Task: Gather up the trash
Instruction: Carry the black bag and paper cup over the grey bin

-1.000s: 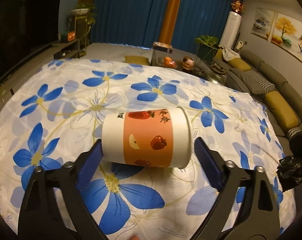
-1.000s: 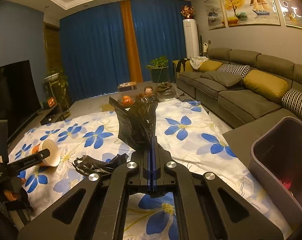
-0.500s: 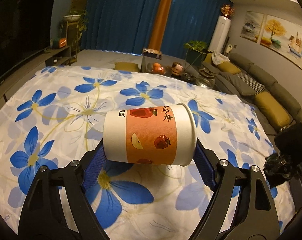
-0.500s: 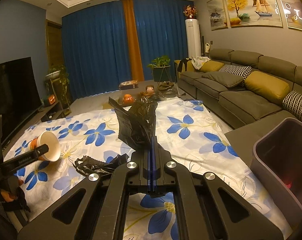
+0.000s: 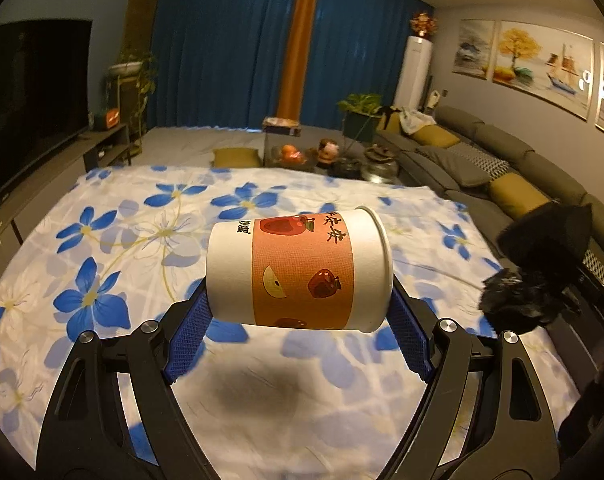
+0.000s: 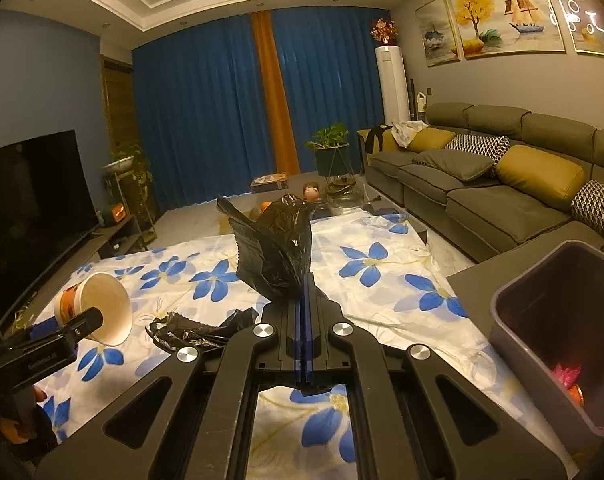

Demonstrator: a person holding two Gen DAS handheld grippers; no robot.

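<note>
L gripper (image 5: 297,320) is clamped on a paper cup (image 5: 299,270), centre of the L wrist frame; cup lies sideways, base to frame left, rim to frame right, blue pads pressing base end and rim end, held clear above the floral cloth (image 5: 101,240) w/ a shadow under it. In the R wrist view the same cup (image 6: 97,306) shows at lower left, mouth open toward cam. R gripper (image 6: 304,300) has its fingers together, pinching a black plastic bag (image 6: 275,252) that sticks up mid-frame; more black film (image 6: 197,328) lies crumpled on the cloth just left of the fingers. Grey bin (image 6: 554,328) sits at lower right of that view, some trash already inside. Handling: cup looks empty, so very light, thin-walled, easy to crush; end-to-end grip uses the stiffer base and rolled rim, prob better than squeezing the soft mid-wall, but smooth paper could slip or pivot if pressure is low. Bag is limp, slippery film, no shape of its own; best pinched at a bunched fold, as now. Likely next: carry the cup to the bin.
</note>
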